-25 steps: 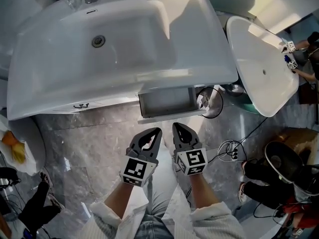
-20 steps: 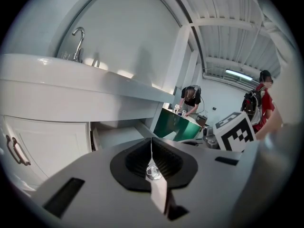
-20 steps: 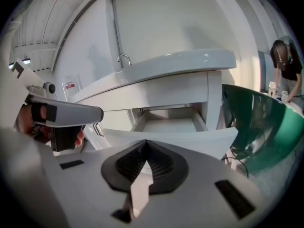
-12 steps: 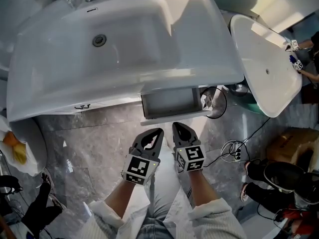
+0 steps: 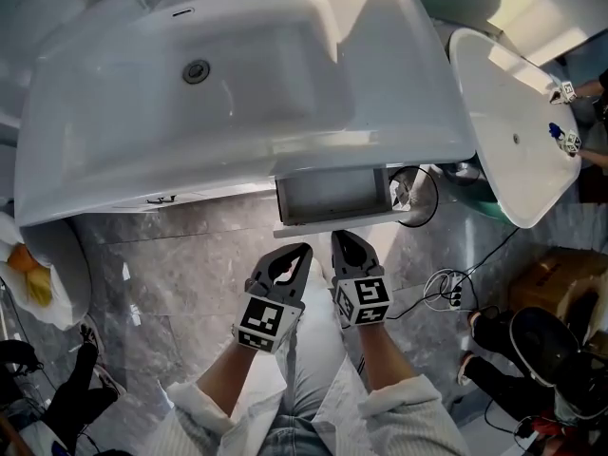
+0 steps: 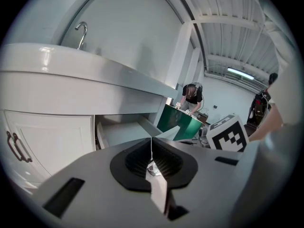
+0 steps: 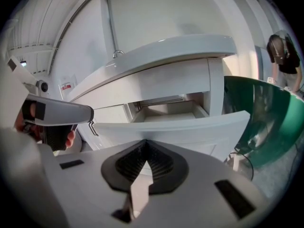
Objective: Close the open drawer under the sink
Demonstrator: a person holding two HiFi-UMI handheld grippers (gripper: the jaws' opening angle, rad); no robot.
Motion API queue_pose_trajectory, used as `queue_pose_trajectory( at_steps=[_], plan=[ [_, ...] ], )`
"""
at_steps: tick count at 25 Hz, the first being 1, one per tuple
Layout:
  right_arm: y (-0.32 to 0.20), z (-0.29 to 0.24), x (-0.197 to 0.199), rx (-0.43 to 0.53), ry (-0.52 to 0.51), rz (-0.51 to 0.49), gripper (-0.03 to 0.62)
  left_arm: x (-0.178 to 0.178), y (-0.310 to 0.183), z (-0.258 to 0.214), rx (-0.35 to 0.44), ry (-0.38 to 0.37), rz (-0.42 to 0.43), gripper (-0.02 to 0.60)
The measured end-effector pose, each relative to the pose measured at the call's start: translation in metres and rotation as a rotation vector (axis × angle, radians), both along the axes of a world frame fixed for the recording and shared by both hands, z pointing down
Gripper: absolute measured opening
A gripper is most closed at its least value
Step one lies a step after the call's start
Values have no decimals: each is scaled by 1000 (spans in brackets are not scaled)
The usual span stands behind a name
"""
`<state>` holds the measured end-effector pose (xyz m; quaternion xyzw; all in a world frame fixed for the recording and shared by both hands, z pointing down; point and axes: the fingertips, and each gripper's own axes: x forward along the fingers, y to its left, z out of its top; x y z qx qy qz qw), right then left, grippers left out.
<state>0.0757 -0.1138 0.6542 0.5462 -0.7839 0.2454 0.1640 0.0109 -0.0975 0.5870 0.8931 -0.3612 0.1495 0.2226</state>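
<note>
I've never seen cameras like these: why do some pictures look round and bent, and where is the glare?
Left gripper view: a fisheye circle with black corners, so the sink rim bows. Right gripper view: the same bending shows on the front of the open drawer. Head view: straighter, with a bright patch washing out the sink's far right corner.

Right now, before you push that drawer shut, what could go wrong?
1. Both grippers are shut, so only the narrow tips of the left gripper and right gripper would meet the drawer front; an off-centre push might skew and jam it.
2. A black cable loops beside the drawer's right end and might get caught.
3. The sink rim overhangs the drawer, so a raised gripper could bump it.
</note>
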Motion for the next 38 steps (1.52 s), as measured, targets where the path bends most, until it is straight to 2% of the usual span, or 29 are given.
queue_pose_trajectory(
  at_steps=[13,28,38],
  plan=[
    [-19,-3,0,33,14,1,9,-3,-9,-3,9,-16,-9,18],
    [-32,-5,-5,48,26,-20,9,-6,-18,-2,-5,0,-33,18],
    [-48,-6,-4,53,38,8,9,-10,-28,-2,-9,12,-65,18]
  ],
)
